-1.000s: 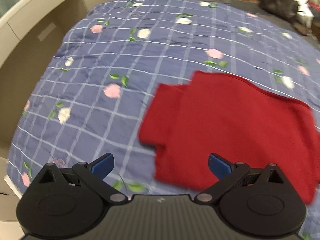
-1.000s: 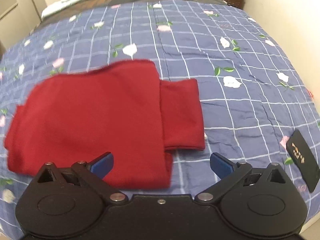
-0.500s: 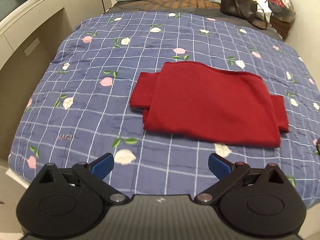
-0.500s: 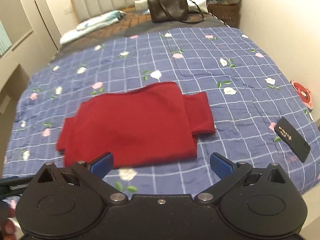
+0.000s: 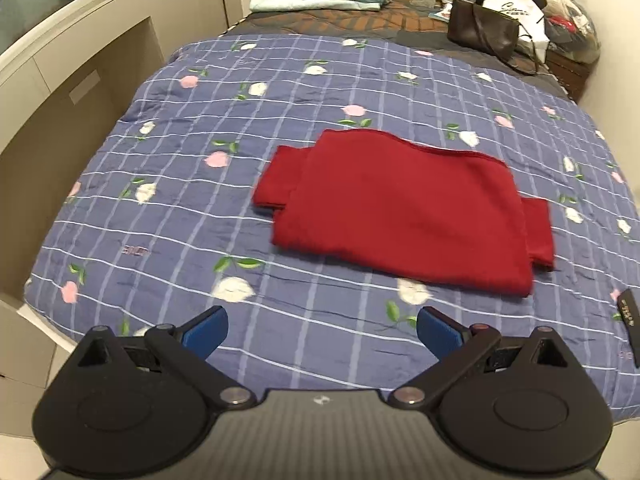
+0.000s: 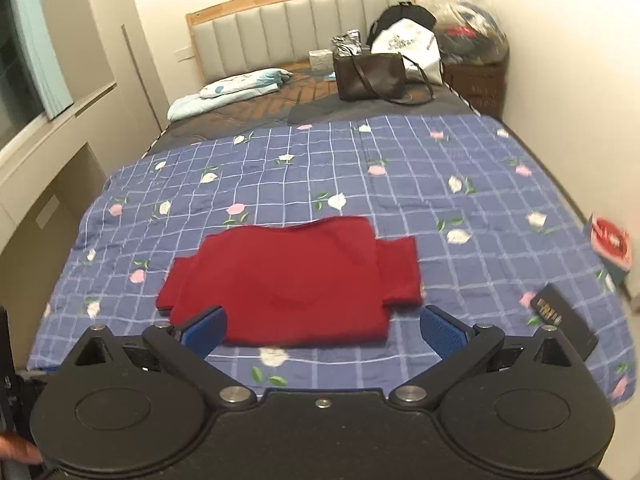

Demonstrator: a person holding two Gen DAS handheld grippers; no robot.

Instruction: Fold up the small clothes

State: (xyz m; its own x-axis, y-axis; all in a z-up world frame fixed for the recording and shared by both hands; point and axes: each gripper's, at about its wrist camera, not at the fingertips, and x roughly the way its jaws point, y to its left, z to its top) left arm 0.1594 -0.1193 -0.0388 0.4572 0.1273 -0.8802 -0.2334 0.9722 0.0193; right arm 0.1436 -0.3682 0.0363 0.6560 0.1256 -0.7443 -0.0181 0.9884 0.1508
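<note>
A red garment lies folded flat on the blue checked flowered bedspread, with a short sleeve sticking out at each side. My left gripper is open and empty, held back above the near edge of the bed, well short of the garment. In the right wrist view my right gripper is open and empty too, raised high and back; its blue fingertips only overlap the garment's near edge in the picture.
A dark flat card-like object lies near the bed's right front corner. A brown handbag, a white bag and folded light bedding sit by the headboard. Beige built-in cabinets run along the left.
Both grippers have pulled up and back from the garment, which now looks smaller and farther away. The garment has stayed in place, and both grippers stayed open.
</note>
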